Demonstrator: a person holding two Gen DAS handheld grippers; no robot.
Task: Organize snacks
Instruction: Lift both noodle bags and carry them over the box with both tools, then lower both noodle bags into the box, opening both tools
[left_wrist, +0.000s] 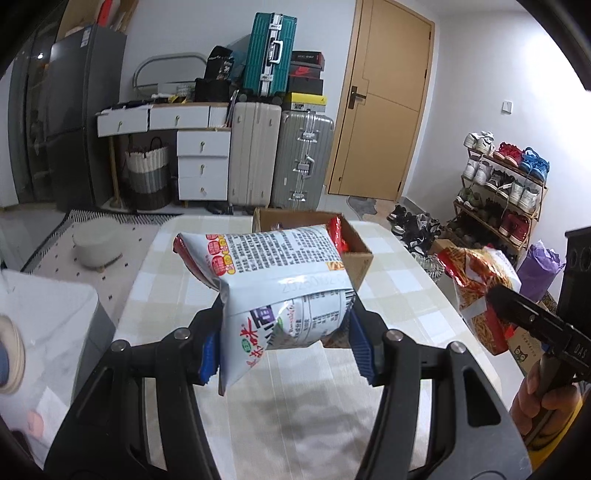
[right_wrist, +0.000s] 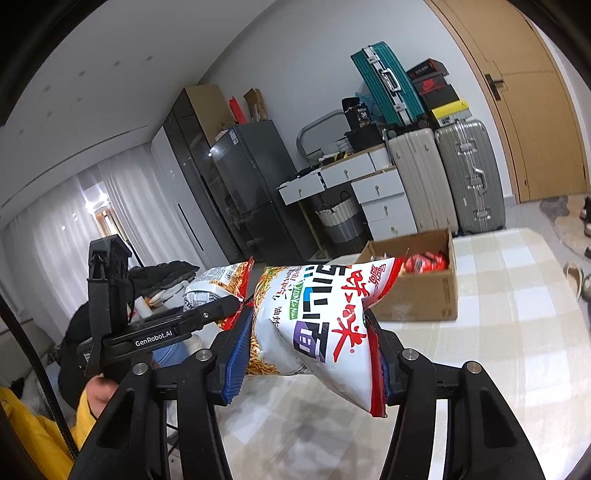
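Observation:
My left gripper (left_wrist: 284, 338) is shut on a white noodle snack packet (left_wrist: 273, 273), back side up, held above the checked table (left_wrist: 173, 295). My right gripper (right_wrist: 310, 354) is shut on a second white and red noodle snack packet (right_wrist: 321, 314), also off the table. Each packet shows in the other view: the right packet (left_wrist: 480, 291) at the right edge, the left packet (right_wrist: 218, 284) to the left. An open cardboard box (right_wrist: 424, 291) with red packets inside stands at the table's far end; the same cardboard box (left_wrist: 354, 254) sits just behind the left packet.
Suitcases (left_wrist: 280, 155), white drawers (left_wrist: 201, 162) and a wooden door (left_wrist: 384, 103) line the far wall. A shoe rack (left_wrist: 506, 184) stands to the right. A person's hand (left_wrist: 543, 402) holds the right gripper; a hand and yellow sleeve (right_wrist: 85, 406) hold the left.

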